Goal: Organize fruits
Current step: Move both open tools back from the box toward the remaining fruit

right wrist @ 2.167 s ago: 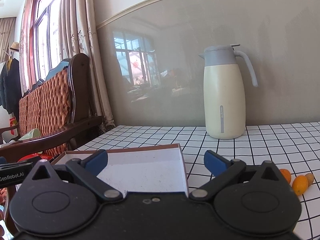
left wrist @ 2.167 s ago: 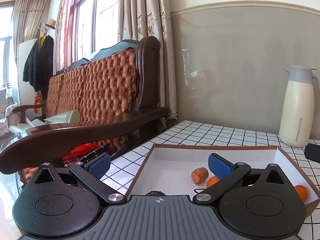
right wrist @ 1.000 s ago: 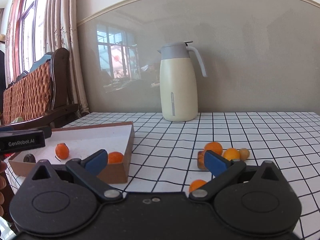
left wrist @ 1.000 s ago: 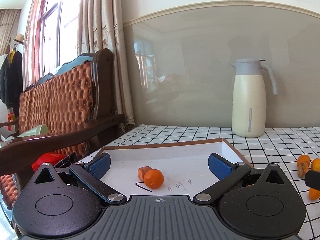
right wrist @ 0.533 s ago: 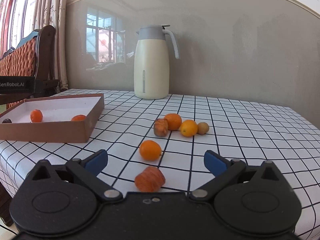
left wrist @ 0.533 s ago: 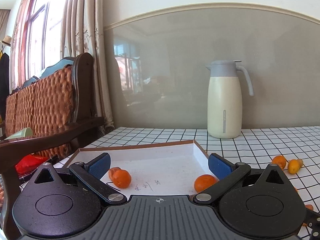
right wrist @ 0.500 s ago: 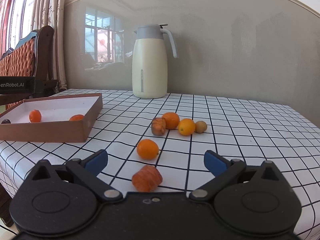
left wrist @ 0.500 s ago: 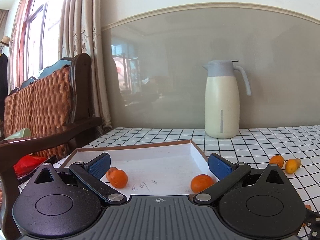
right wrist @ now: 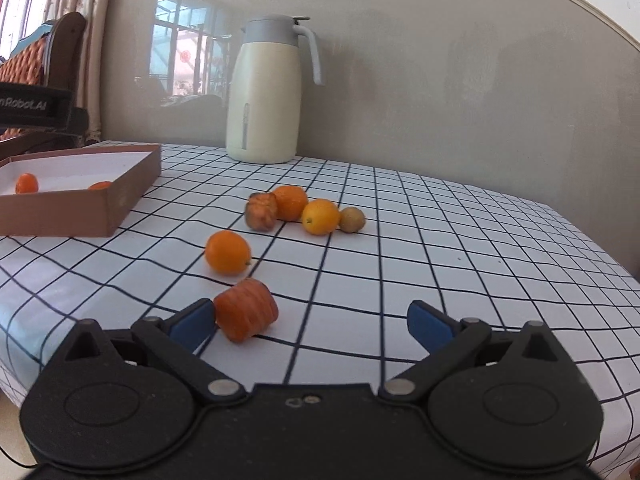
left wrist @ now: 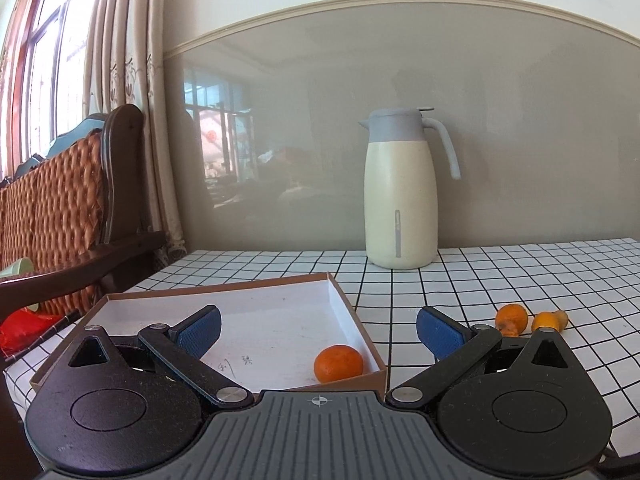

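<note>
While the left claw gapes over the box, the right claw hangs released beside a carrot chunk near the counter edge.

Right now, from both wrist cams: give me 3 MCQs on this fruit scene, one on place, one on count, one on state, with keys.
1. Where does the thermos jug stand?
A. inside the box
B. on the tablecloth by the wall
C. on the chair

2. How many fruits lie loose on the tablecloth in the right wrist view?
A. two
B. four
C. six

3. How is the right gripper?
A. open, holding nothing
B. shut on a fruit
C. out of view

Key:
1 B: the jug sits on the checked cloth, behind the cardboard box.
2 C: a cluster of four, plus the lone orange and the ridged fruit.
3 A: its fingers are spread wide; the ridged fruit lies on the cloth by the left one.
</note>
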Demonstrator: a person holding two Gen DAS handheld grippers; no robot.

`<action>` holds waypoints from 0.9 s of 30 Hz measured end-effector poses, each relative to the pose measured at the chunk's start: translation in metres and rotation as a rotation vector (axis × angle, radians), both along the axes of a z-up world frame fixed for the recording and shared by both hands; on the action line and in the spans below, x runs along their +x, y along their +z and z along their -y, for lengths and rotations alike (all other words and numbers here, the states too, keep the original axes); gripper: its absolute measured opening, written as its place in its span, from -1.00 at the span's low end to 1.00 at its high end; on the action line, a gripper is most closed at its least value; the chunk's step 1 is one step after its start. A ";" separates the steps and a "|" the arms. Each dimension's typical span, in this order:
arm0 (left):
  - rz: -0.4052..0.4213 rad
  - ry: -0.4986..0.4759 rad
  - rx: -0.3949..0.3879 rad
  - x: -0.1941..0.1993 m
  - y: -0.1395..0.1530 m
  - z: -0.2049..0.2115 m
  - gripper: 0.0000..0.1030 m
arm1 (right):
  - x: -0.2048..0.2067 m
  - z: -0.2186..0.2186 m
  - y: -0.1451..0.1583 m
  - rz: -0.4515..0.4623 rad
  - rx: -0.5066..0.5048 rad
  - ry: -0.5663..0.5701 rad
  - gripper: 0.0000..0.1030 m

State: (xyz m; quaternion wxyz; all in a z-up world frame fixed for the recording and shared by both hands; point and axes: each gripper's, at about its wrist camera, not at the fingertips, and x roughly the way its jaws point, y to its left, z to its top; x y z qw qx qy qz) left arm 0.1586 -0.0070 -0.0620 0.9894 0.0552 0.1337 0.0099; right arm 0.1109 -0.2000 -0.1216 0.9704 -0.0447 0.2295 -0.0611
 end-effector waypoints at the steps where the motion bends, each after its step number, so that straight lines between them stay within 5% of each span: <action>1: -0.002 -0.005 0.002 0.000 -0.001 0.003 1.00 | 0.002 0.007 0.001 0.002 0.008 -0.021 0.87; 13: -0.033 -0.088 0.033 0.002 -0.014 0.041 1.00 | 0.012 0.072 0.011 0.044 0.125 -0.210 0.88; 20: -0.036 -0.136 0.080 0.001 -0.019 0.062 1.00 | -0.005 0.075 0.022 0.105 0.199 -0.168 0.88; 27: -0.045 -0.126 0.079 0.004 -0.019 0.064 1.00 | 0.001 0.049 0.010 0.047 0.117 -0.084 0.88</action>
